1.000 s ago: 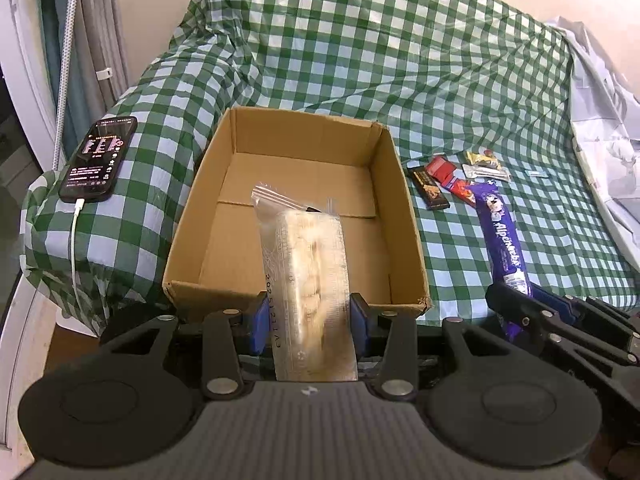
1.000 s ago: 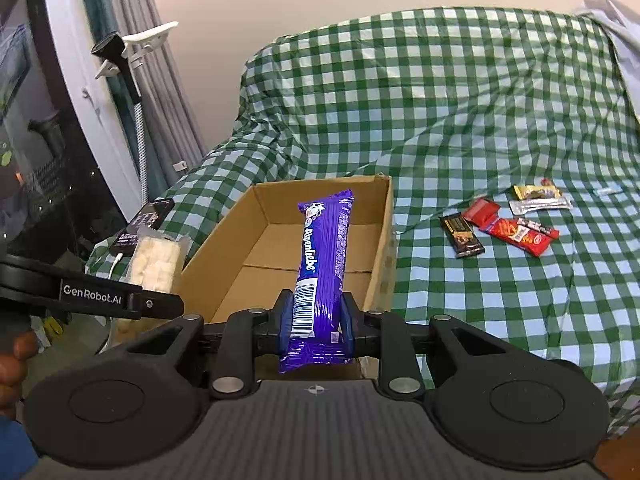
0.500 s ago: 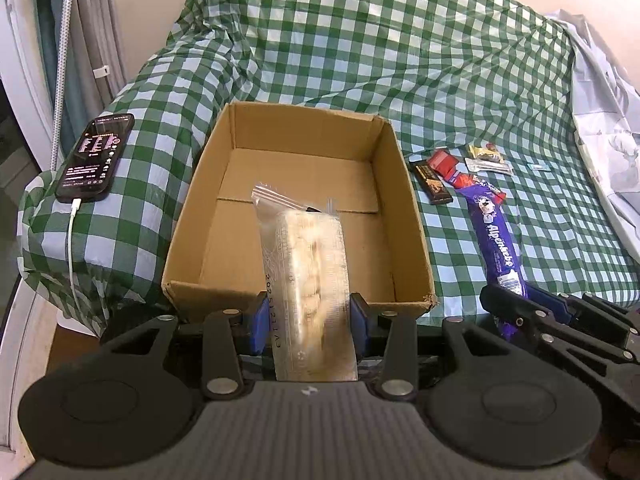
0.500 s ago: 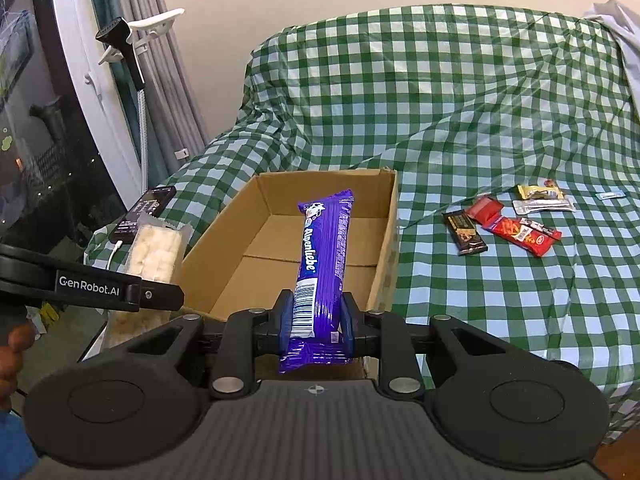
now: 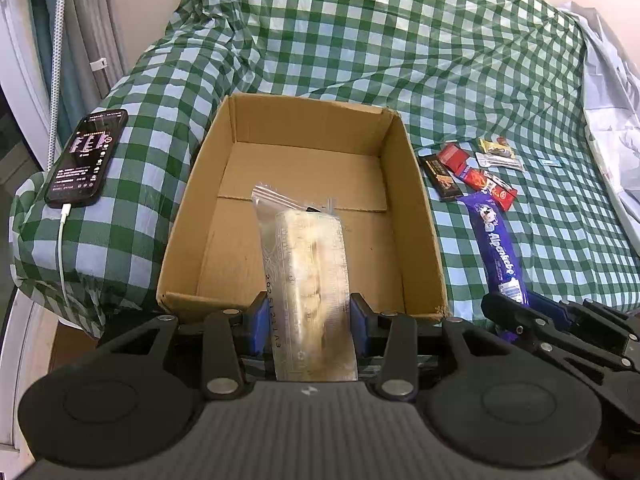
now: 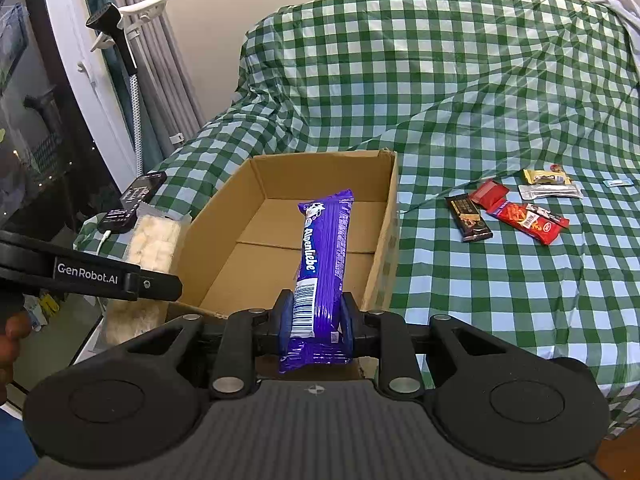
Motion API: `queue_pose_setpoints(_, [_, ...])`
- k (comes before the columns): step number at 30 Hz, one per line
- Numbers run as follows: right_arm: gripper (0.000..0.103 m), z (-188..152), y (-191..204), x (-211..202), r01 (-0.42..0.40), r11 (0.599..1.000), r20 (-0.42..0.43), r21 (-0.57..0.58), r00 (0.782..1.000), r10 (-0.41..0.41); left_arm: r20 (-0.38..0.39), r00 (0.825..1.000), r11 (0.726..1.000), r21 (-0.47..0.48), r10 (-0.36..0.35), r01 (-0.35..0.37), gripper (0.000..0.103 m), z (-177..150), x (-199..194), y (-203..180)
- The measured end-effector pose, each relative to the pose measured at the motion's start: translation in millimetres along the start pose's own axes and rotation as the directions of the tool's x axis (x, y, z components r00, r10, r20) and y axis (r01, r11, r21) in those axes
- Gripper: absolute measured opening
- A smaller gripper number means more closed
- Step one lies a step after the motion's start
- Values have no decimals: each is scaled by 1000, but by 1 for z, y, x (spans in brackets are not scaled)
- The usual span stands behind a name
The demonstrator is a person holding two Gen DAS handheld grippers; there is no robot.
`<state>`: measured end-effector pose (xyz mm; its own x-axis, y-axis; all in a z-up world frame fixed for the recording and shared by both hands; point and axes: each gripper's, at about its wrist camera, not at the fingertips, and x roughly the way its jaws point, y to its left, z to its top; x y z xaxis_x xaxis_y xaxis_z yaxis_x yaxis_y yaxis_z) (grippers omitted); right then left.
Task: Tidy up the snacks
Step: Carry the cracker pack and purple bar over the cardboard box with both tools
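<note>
I had the left tool (image 5: pixel 306 316) clamped on a clear bag of pale snacks (image 5: pixel 310 264) and the right tool (image 6: pixel 314 316) clamped on a purple candy pack (image 6: pixel 324 248), both at the near edge of the cardboard box (image 5: pixel 416 200); the box was empty; by my reckoning nothing was stowed yet, and five small wrapped snacks (image 6: pixel 516 208) lay on the bed to its right.

One cardboard box (image 5: pixel 416 208). One clear bag of pale snacks (image 5: pixel 308 280). One purple Alpenliebe pack (image 6: pixel 324 256). Five small wrapped snacks (image 6: pixel 520 210) on the bed. One phone (image 5: pixel 86 156).
</note>
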<state>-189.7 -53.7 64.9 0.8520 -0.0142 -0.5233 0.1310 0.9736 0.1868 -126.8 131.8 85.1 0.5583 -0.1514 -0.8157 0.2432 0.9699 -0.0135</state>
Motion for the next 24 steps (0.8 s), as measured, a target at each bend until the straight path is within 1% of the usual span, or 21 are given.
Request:
queue_pose_setpoints(8, [26, 10, -5, 14, -4, 1000, -16, 9, 1000, 4, -2, 1000, 1000, -10, 15, -15, 45, 15, 12, 3])
queue_pose_setpoints(15, [26, 18, -6, 30, -11, 1000, -37, 16, 999, 12, -22, 999, 1000, -12, 26, -26, 45, 28, 28, 9])
queue_pose_setpoints(24, [26, 32, -3, 65, -28, 1000, -61, 13, 998, 28, -29, 998, 998, 21, 54, -53, 45, 60, 55, 9])
